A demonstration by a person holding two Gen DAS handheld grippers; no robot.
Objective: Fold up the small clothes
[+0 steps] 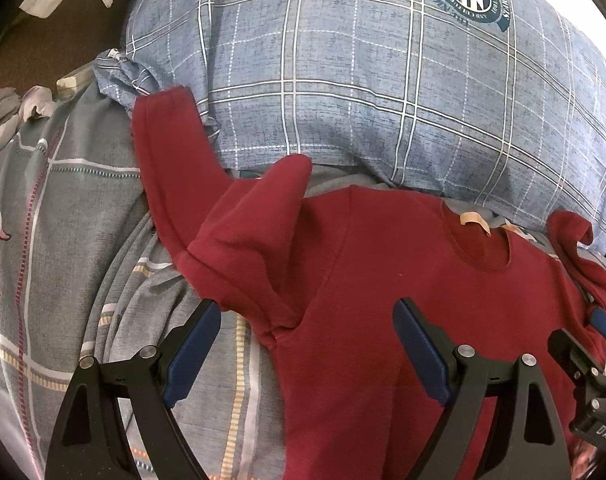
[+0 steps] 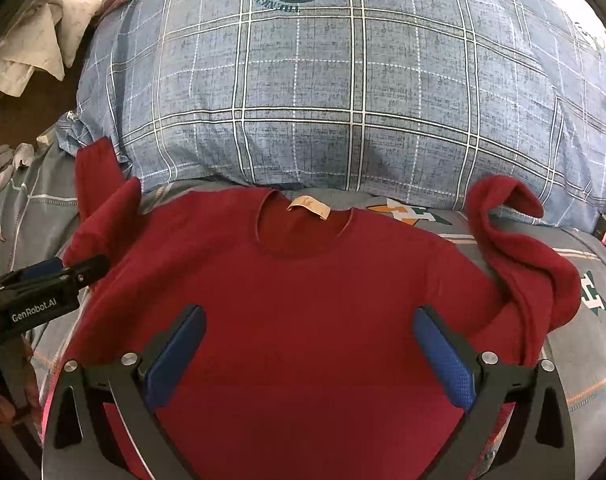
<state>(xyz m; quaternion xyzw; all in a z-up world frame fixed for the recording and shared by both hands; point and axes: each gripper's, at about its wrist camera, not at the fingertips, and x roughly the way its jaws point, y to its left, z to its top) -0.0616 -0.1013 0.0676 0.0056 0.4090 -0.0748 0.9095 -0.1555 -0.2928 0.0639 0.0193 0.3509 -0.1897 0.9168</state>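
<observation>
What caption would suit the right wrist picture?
Open right gripper above a red sweater spread on a bed below a plaid pillow, sleeves unfolded.

The big plaid pillow (image 2: 343,92) is walling off the far side, its lower edge lying right along the red sweater's (image 2: 303,300) collar, so nothing is passing beyond there. Both sleeves are bunching up: the left sleeve (image 1: 207,216) is rising against the pillow's corner, the right sleeve (image 2: 519,256) is humping near the bed's edge. The sweater's flat middle is lying open to approach, and bare bedsheet (image 1: 63,240) is showing to the left.
</observation>
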